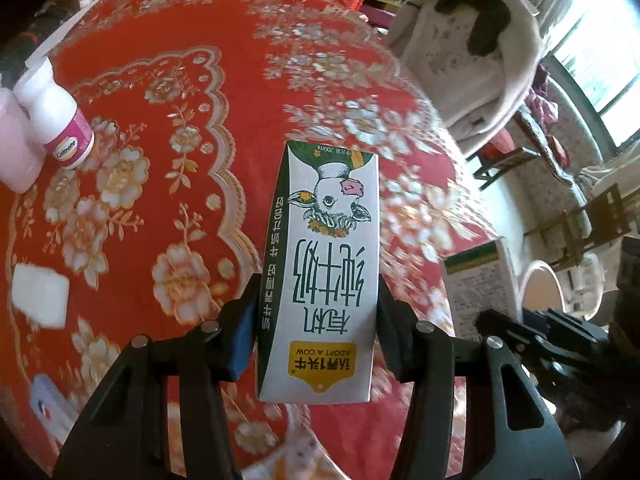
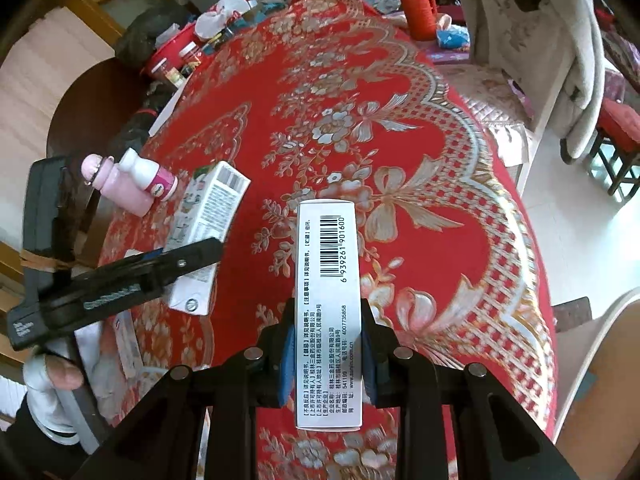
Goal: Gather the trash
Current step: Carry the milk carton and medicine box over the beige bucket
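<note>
Your left gripper (image 1: pixel 316 344) clamped on milk carton (image 1: pixel 324 264), your right gripper (image 2: pixel 326 364) clamped on barcoded box (image 2: pixel 326 312), white bottle (image 1: pixel 56 120) at ten o'clock

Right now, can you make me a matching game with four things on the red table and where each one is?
Things:
1. milk carton
2. white box with a barcode
3. white bottle with a pink label
4. white square pad

Places:
A. lying flat on the tablecloth, alone
B. between the jaws of the right gripper
C. standing beside a pink bottle
D. between the jaws of the left gripper

Pairs: 1-D, 2-B, 3-C, 4-A
</note>
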`<state>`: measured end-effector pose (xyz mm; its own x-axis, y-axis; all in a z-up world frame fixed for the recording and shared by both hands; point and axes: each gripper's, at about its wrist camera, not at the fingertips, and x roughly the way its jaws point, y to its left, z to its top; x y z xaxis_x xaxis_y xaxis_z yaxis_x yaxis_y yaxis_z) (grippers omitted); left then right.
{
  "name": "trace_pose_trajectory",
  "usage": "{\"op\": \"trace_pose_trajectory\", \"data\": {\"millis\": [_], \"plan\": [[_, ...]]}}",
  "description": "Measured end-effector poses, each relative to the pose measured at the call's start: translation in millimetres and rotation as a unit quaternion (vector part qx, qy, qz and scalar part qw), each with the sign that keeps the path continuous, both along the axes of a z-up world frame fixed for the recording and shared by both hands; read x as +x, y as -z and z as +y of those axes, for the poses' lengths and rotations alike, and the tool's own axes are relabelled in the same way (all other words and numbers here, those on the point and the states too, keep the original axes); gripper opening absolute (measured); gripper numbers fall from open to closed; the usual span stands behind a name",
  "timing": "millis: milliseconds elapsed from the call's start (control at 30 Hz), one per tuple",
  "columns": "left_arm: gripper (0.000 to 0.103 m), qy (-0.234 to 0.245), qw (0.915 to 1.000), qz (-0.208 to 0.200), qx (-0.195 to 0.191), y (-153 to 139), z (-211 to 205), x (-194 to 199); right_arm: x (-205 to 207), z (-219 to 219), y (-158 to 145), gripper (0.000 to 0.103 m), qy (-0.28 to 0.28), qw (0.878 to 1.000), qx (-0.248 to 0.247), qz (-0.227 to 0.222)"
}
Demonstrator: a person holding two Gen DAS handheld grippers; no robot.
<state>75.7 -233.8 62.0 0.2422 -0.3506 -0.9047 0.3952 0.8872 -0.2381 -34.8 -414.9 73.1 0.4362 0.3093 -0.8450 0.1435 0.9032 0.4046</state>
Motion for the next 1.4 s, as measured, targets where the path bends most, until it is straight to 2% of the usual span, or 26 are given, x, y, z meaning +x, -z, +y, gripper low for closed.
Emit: {"op": "trace_pose_trajectory", "data": {"millis": [233,433,600,1000,1400], "plan": [[0.050,0.023,0.9995,-0.020,-0.002,-25,-22,-49,-38,-24,-7,0.026,0.023,1.000,0.003,-0.005],[0.050,0.052,0.9977,-0.042,0.008,-32,-54,-90,-77,-55,-11,0.026,0.054,0.998,0.002,-0.008],[0.050,0.069,0.9966,-0.045,0.008,-33,-79,-117,-108,-83,-12,0.026,0.079,0.997,-0.002,-0.004],[0.050,0.119,0.9926,-0.018,-0.015,-23,-161,-183,-172,-152,-10,0.026,0.134,0.991,-0.019,0.017],[0.050,0.155,0.9874,0.015,-0.024,1,-230,-213,-220,-207,8,0.026,0.176,0.983,-0.028,0.048]]}}
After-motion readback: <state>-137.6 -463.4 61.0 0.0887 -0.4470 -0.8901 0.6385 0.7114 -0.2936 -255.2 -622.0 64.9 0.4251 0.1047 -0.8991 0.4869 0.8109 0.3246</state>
